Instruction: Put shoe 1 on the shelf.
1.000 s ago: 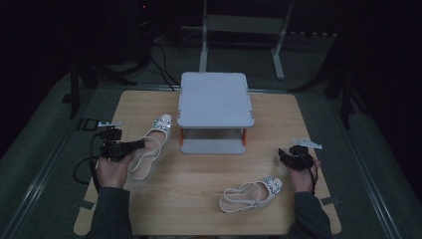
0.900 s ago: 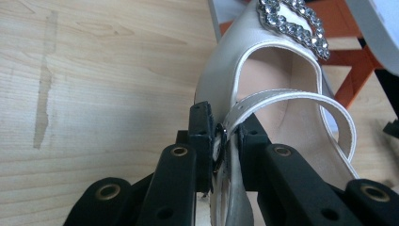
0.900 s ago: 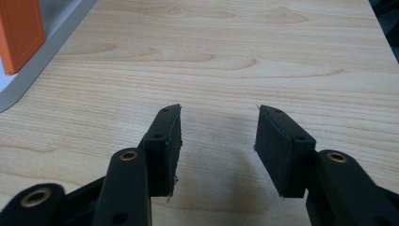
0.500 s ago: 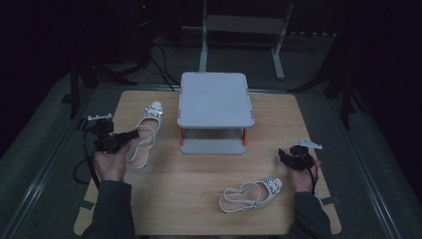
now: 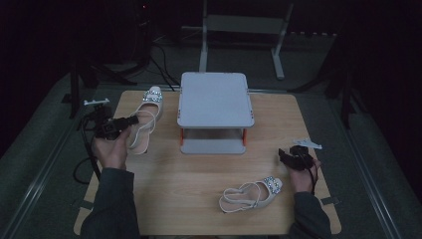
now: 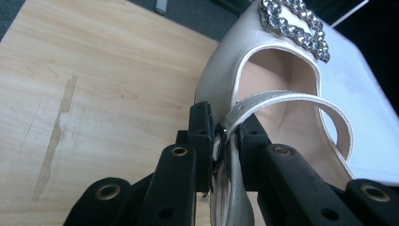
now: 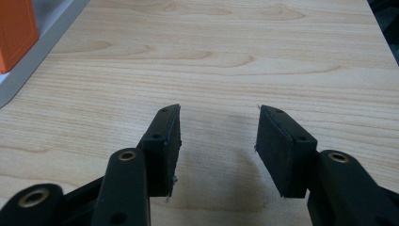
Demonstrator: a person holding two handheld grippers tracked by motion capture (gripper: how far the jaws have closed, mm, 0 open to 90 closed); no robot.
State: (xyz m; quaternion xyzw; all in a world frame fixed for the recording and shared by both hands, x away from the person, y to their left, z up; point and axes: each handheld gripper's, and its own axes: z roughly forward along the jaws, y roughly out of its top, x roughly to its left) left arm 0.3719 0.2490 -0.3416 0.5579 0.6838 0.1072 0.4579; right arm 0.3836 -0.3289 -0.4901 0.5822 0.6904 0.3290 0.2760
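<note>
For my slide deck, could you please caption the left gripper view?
Left gripper shut on the strap of a cream sandal with a rhinestone buckle, over the wooden table.

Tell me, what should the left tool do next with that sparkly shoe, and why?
Probably carry it toward the white shelf. The left tool is shut on the strap of the sparkly shoe, which hangs just left of the shelf, and the shelf's top is bare.
</note>
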